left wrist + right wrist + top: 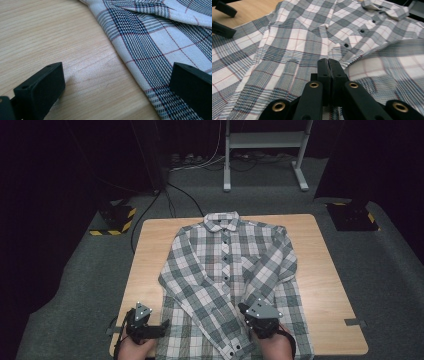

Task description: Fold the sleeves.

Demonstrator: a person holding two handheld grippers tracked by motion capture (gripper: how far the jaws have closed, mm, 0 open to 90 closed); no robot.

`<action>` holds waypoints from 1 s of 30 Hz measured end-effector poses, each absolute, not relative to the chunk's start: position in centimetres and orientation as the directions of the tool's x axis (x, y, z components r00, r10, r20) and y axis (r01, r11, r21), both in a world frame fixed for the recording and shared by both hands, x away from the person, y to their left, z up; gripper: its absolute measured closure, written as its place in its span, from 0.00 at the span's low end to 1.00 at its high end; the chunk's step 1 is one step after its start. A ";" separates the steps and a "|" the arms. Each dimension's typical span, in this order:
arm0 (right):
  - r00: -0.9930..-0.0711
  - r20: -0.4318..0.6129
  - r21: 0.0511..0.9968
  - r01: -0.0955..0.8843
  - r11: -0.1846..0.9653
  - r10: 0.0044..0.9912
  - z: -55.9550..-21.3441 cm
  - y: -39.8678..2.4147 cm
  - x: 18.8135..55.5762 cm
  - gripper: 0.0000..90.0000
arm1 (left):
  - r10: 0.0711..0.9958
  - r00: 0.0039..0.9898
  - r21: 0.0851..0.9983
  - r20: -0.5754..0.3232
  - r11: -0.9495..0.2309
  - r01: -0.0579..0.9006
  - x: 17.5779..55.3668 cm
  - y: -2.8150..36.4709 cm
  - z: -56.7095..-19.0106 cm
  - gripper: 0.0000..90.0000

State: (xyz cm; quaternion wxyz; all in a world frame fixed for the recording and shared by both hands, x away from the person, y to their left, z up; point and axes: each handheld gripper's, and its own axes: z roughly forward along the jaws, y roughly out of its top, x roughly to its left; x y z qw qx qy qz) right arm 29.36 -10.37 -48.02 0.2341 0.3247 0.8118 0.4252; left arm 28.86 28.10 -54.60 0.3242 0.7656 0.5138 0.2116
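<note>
Lying flat on the wooden worktop (320,270), the plaid shirt (225,265) is buttoned up, collar (221,220) at the far edge, hem hanging at the near edge. Both sleeves are folded in across the front; the one from the left side (200,300) runs diagonally down toward the near hem.

Edges and room: bare wood on both sides of the shirt, a wider strip on the right. Shirt's left edge runs close to the left gripper (145,322). A small grey tab (354,322) sits at the worktop's near right edge.

Left gripper: jaws spread wide, nothing between the pads. In the left gripper view one jaw sits over bare wood, the other over the shirt's edge (150,50); cannot tell whether that one touches the cloth.

Right gripper (328,65): jaws fully together, nothing visibly clamped. It hovers over the lower front of the shirt, near the button placket (347,45). In the high view it sits over the near right part of the shirt (260,312).

Surface and room: light wood grain, grey carpet (75,310) around it, dark curtains behind. Two black blocks with yellow hazard stripes (116,217) on the floor left and right, white frame legs (227,175) and cables at the back.
</note>
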 end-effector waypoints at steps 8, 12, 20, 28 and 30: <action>-0.695 -0.097 0.842 0.324 0.432 0.712 -48.2 -9.3 29.6 0.97 | 0.923 0.385 0.713 -0.009 -0.264 0.650 28.8 28.1 -54.6 0.00; -0.699 -0.090 0.846 0.322 0.425 0.709 -48.1 -9.2 29.6 0.97 | 0.923 0.385 0.713 -0.008 -0.264 0.649 28.8 28.1 -54.6 0.00; -0.714 -0.080 0.856 0.308 0.415 0.696 -47.6 -9.0 29.2 0.94 | 0.923 0.385 0.713 -0.008 -0.265 0.649 28.8 28.1 -54.6 0.00; -0.715 -0.072 0.873 0.291 0.390 0.695 -46.9 -9.4 28.8 0.82 | 0.923 0.385 0.713 -0.008 -0.265 0.649 28.8 28.1 -54.6 0.00; -0.710 -0.074 0.875 0.291 0.387 0.700 -46.8 -9.7 28.8 0.79 | 0.923 0.385 0.713 -0.008 -0.265 0.650 28.8 28.1 -54.6 0.00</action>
